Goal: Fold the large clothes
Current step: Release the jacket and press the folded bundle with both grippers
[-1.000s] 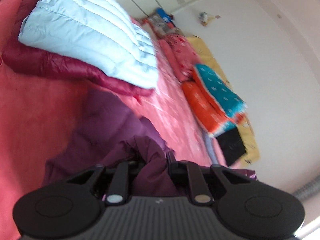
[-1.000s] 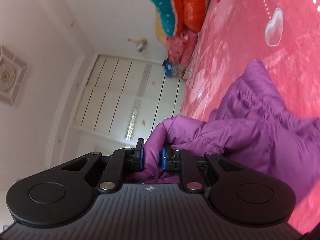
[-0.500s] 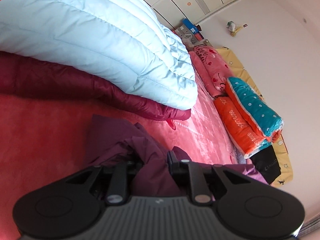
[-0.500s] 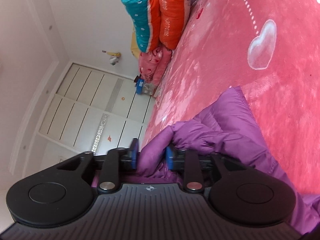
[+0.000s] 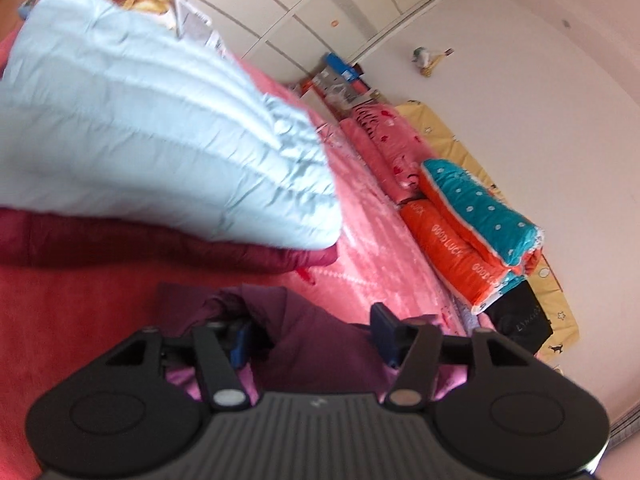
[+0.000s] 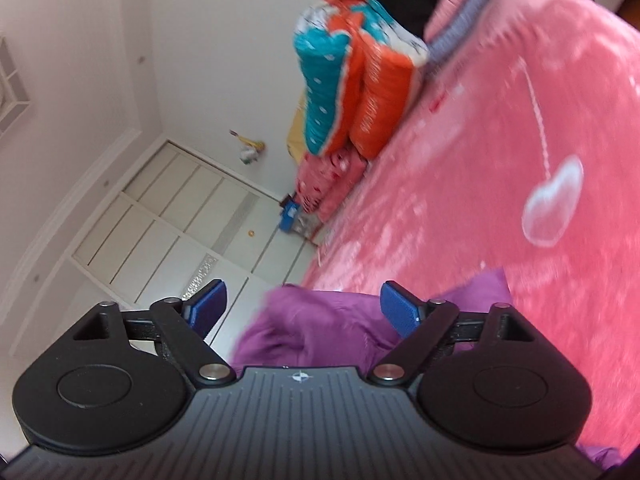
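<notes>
Both claws had just been opening. The left claw (image 5: 312,336), clamped on a bunch of the purple jacket (image 5: 304,344) a second before, now stood partly open with the cloth lying loose between its blue pads (image 5: 240,340), no longer pinched. The right claw (image 6: 304,312) had gone from a tight pinch to fully spread, and the jacket's edge (image 6: 320,328) sat slack between its jaws, touching neither pad as far as the blurred view showed. Judging from that, a fold had been laid down and released, so the jacket lay on the bed, near both claws, ready for the next fold or a smoothing pass.

The bed (image 5: 72,320) was covered with a plush pink-red blanket with a pale heart motif (image 6: 554,204). On the far left lay a light blue padded coat (image 5: 160,140) stacked on a dark red one (image 5: 160,244). Along the far wall side sat an orange and teal folded quilt (image 5: 476,220) and pink bedding (image 5: 384,148). White panelled wardrobe doors (image 6: 180,220) closed the far end of the room.
</notes>
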